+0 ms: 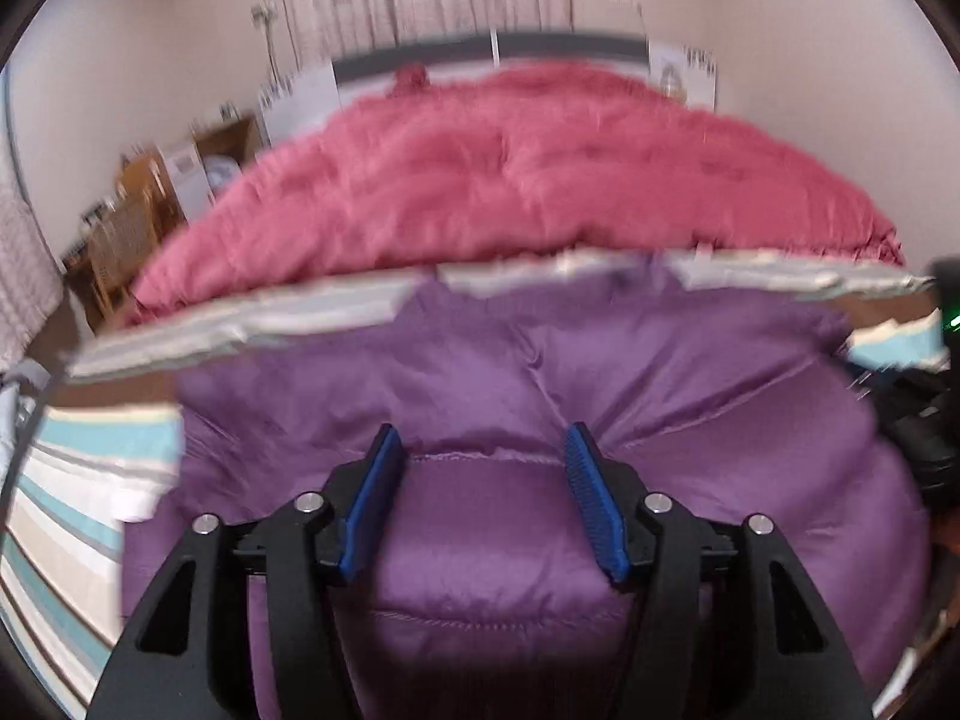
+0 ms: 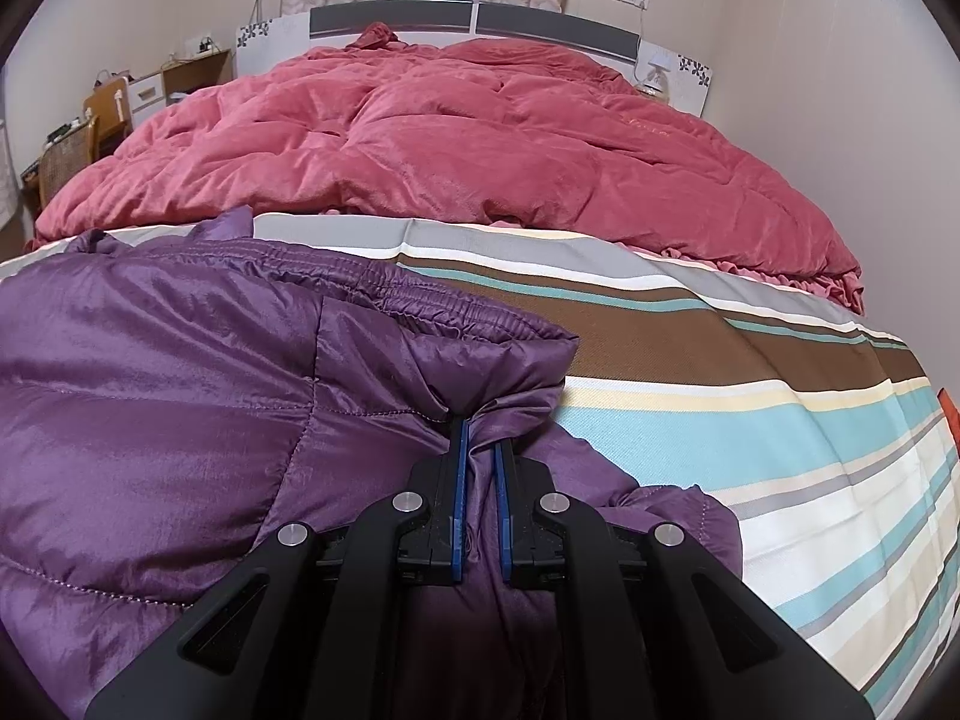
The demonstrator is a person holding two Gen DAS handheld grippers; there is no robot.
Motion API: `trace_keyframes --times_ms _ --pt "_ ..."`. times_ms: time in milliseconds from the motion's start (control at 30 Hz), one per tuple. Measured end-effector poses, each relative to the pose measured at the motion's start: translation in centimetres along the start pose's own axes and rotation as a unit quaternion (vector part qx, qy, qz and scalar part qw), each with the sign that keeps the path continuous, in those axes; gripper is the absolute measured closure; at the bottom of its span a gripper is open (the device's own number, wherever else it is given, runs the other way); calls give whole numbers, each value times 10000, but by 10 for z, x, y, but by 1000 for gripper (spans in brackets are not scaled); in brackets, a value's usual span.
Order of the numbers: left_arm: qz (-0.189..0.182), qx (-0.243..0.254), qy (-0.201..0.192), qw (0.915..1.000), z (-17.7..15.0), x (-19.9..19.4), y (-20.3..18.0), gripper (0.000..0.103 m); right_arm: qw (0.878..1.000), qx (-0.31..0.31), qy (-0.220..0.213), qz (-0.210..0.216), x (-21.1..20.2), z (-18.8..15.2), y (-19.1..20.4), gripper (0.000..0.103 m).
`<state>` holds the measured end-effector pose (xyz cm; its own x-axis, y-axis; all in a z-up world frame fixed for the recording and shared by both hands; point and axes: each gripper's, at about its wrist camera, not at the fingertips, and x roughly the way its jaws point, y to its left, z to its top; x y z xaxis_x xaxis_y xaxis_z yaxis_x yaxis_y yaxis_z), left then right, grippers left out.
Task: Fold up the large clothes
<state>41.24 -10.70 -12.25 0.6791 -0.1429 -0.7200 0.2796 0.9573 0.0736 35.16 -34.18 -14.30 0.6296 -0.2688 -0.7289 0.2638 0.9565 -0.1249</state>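
Note:
A purple quilted down jacket (image 1: 540, 372) lies on the striped bed sheet (image 1: 54, 516). My left gripper (image 1: 483, 444) is open, its blue pads (image 1: 591, 498) spread just above the jacket's padded fabric with nothing between them. The left wrist view is motion-blurred. In the right wrist view the jacket (image 2: 180, 396) fills the lower left, its elastic hem running towards the bed's middle. My right gripper (image 2: 480, 435) is shut on a bunched fold of the jacket near that hem.
A crumpled pink duvet (image 2: 450, 138) covers the far half of the bed up to the grey headboard (image 2: 468, 18). The striped sheet (image 2: 750, 396) shows to the right. A wooden desk and chair (image 2: 90, 120) stand at the far left. A curtain hangs behind the bed.

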Motion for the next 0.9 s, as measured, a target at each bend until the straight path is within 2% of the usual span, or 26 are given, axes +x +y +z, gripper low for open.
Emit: trace_keyframes --times_ms 67,300,367,400,433,467,533,600,700,767,800,833,900 --pt "-210 -238 12 9995 -6 17 6 41 10000 48 -1 45 0 0 -2 95" --pt "-242 -293 54 9993 -10 24 3 41 10000 7 39 45 -1 2 -3 95" --pt "-211 -280 49 9994 -11 19 4 41 10000 -83 48 1 -12 5 -2 95" --pt "-193 -268 29 9995 -12 15 5 36 9999 -19 -80 71 -26 6 -2 95" --pt "-144 -256 18 9996 -12 9 6 25 9996 71 -195 196 -37 8 -1 95" --pt "-119 -271 -9 9996 -12 3 9 21 9986 158 -298 399 -50 10 1 95" --pt "-118 -391 -178 9990 -9 -14 20 18 9962 3 -374 792 -65 17 15 95" --pt "85 -463 -245 9986 -4 -21 33 18 9927 -367 -475 1050 -71 24 36 95" --pt "471 -520 -135 9974 3 -13 57 18 9864 -852 -390 1353 -61 33 68 95" --pt "754 -493 32 9959 3 -2 68 18 9852 -1037 -75 1364 -40 35 84 95" --pt "873 -503 270 9945 1 11 78 17 9865 -1044 40 1264 -30 35 88 95" --pt "850 -587 326 9941 -3 15 85 15 9881 -1011 90 1157 -22 33 92 95" --pt "711 -983 191 9924 -12 18 104 12 9910 -706 95 1137 -8 31 85 95"
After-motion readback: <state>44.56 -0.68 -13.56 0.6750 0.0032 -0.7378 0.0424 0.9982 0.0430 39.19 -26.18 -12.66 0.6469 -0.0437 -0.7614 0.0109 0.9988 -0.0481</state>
